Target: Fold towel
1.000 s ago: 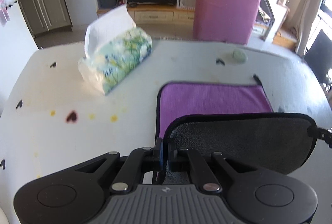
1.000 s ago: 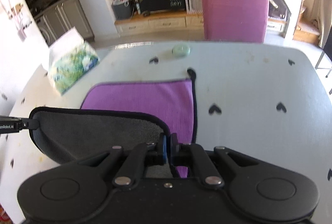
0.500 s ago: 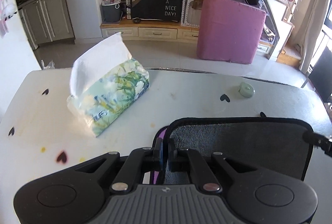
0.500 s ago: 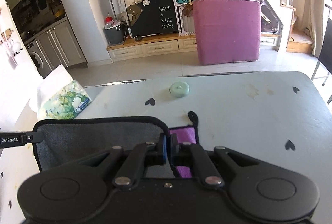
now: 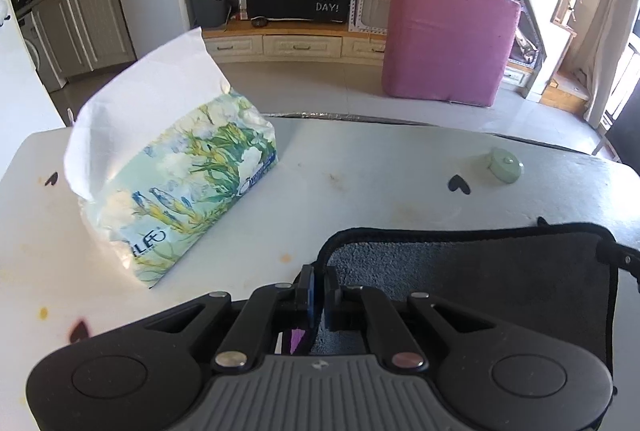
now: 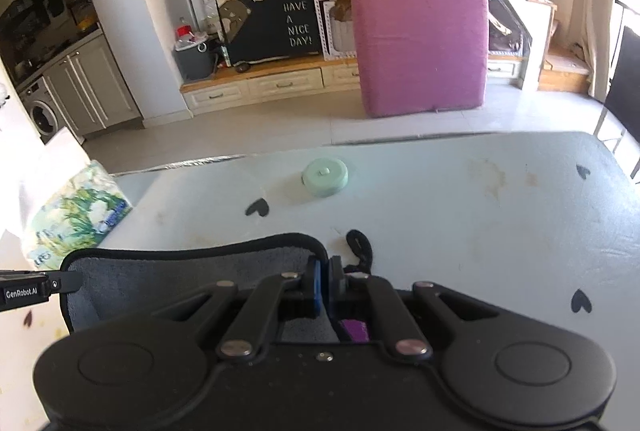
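Note:
The towel (image 5: 472,271) is purple on one side, grey on the other, with a black hem. It lies on the white table (image 5: 360,167), folded over so the grey side faces up. My left gripper (image 5: 318,287) is shut on the towel's near left corner. My right gripper (image 6: 324,281) is shut on the near right corner of the towel (image 6: 180,279). A sliver of purple shows under each gripper. The towel's black hanging loop (image 6: 360,245) lies just beyond the right gripper. The purple layer underneath is mostly hidden.
A floral tissue pack (image 5: 172,187) with a white tissue sticking up stands left of the towel; it also shows in the right wrist view (image 6: 72,219). A small round pale-green lid (image 6: 325,176) lies beyond the towel. A pink cushion (image 6: 420,47) stands on the floor behind the table.
Both grippers have carried the towel's near edge forward over the purple layer and lowered it. The grey side now covers almost all of the purple.

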Available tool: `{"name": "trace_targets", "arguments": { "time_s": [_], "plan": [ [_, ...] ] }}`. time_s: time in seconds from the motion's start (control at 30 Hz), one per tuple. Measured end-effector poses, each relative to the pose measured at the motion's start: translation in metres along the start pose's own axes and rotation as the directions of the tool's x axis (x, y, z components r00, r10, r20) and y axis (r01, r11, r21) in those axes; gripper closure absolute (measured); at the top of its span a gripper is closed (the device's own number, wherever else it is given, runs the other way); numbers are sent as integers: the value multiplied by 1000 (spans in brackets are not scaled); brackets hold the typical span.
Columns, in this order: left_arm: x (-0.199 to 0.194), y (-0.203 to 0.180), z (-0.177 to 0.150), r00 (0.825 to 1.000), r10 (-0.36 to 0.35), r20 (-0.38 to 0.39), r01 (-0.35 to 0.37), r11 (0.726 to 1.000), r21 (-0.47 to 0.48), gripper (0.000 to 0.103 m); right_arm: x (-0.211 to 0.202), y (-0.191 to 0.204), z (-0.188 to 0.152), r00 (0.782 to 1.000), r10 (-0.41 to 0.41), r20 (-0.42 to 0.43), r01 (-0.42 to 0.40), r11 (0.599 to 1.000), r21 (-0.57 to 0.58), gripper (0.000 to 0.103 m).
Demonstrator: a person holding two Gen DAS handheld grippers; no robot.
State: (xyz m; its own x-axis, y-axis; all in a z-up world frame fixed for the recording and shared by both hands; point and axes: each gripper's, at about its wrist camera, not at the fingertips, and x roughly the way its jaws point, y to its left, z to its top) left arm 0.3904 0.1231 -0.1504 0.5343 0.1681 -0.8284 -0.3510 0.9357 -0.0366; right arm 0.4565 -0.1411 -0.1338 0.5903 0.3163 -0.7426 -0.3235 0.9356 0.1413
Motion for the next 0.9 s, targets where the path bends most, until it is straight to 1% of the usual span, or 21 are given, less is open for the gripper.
{"name": "trace_targets", "arguments": {
  "time_s": [0.13,0.37,0.43,0.47,0.53,0.57,0.6,0.63,0.67,0.7,0.73,0.77,0.8,0.83,0.9],
  "plan": [
    [11,1,6,1000,-2,-4,2,1000,-24,98,14,0,-2,1000,0,-13,0,1000,-2,99],
    [33,-3,6,999,11,-35,-11,1000,17,98,39,5,-3,998,0,-56,-2,999,-33,99],
    [37,-2,6,999,17,-38,-15,999,36,95,43,5,-3,998,3,-63,-6,999,-38,98],
    [39,-2,5,999,22,-36,-20,999,44,94,44,5,-3,998,4,-64,-6,999,-39,98],
    [41,0,5,999,28,-32,-26,998,48,91,44,1,-3,998,6,-61,-8,999,-36,90],
    [43,1,5,999,30,-38,-28,999,46,83,44,0,-4,998,7,-60,-9,999,-34,82],
    [44,3,5,999,26,-47,-24,999,41,73,44,-1,-4,998,7,-58,-9,999,-33,78],
    [46,4,4,998,23,-52,-21,999,37,67,45,-2,-4,998,4,-58,-6,999,-36,77],
    [47,6,3,998,23,-55,-22,999,33,58,45,-4,-4,998,1,-60,-4,999,-37,74],
    [47,7,3,998,26,-58,-24,999,33,49,47,-5,-4,998,4,-61,-6,999,-37,69],
    [48,8,3,998,28,-60,-26,999,34,45,47,-7,-4,998,12,-63,-14,999,-37,66],
    [48,9,2,998,27,-62,-25,999,32,36,47,-9,-4,998,19,-64,-22,999,-37,56],
    [47,11,2,998,25,-62,-23,999,28,28,47,-10,-4,997,26,-67,-28,999,-38,49],
    [46,12,1,998,22,-62,-20,1000,23,25,46,-12,-3,997,28,-65,-30,999,-41,47],
    [45,15,1,997,6,-71,-5,1000,11,17,45,-14,-3,997,28,-68,-31,999,-38,36]
  ]
}}
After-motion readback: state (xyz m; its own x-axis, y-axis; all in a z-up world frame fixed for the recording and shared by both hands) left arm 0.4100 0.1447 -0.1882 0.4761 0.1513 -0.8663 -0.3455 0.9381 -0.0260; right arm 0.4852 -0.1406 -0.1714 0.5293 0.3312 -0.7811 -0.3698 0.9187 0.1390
